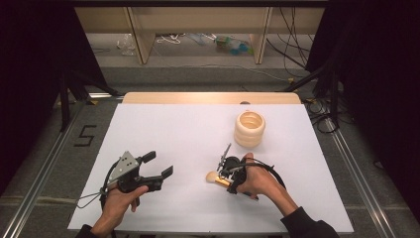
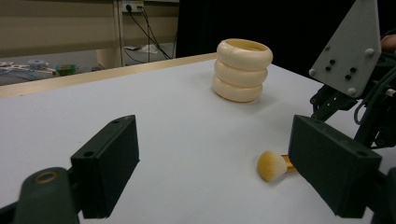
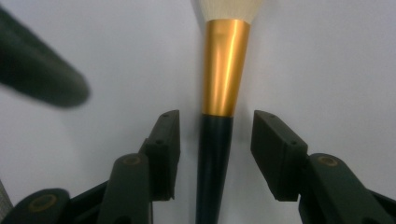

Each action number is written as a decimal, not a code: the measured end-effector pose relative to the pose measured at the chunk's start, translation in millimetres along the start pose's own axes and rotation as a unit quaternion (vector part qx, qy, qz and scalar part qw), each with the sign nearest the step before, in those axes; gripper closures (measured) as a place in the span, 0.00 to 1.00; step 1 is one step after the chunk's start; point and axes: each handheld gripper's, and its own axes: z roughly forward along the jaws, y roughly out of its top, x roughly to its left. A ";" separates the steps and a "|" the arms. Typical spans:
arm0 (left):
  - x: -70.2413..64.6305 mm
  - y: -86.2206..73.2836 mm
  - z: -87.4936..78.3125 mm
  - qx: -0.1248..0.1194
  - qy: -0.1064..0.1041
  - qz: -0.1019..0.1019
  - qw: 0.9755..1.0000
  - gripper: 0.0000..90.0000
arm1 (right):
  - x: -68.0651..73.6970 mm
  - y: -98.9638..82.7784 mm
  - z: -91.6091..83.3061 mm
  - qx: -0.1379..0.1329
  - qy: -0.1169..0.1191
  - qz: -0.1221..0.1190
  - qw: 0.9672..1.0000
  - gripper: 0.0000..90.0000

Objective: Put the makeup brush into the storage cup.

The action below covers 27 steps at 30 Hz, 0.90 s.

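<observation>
A: How do the right gripper's [image 3: 215,154] jaws stand?

B: Partly open, one on each side of the makeup brush [image 3: 219,112]. In the right gripper view its dark handle runs up the middle of the frame between them, with a gap on both sides, so neither pad presses on it.

A: And the left gripper [image 1: 157,164]?

B: Jaws wide apart and holding nothing, lower left of the high view.

A: Where does the brush lie?

B: Flat on the white table [image 1: 188,134], lower centre of the high view, bristles pointing left. A cream ringed holder [image 1: 249,129] stands upper right of it, well apart.
</observation>
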 end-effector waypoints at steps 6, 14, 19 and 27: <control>0.1 0.0 -0.2 0.000 0.000 0.000 1.000 0.18 | -5.1 -0.3 2.8 0.010 -0.003 -0.011 1.000 0.66; -0.1 0.3 -0.4 0.000 0.001 0.001 1.000 0.18 | -5.1 1.9 6.0 0.022 -0.007 -0.030 0.999 0.73; -0.1 0.2 -0.4 0.000 0.002 0.003 1.000 0.19 | -5.0 3.6 7.1 0.029 -0.012 -0.027 0.999 0.75; 0.1 0.5 -0.5 -0.001 0.002 0.003 1.000 0.19 | -3.6 5.2 7.7 0.035 -0.016 -0.024 0.999 0.79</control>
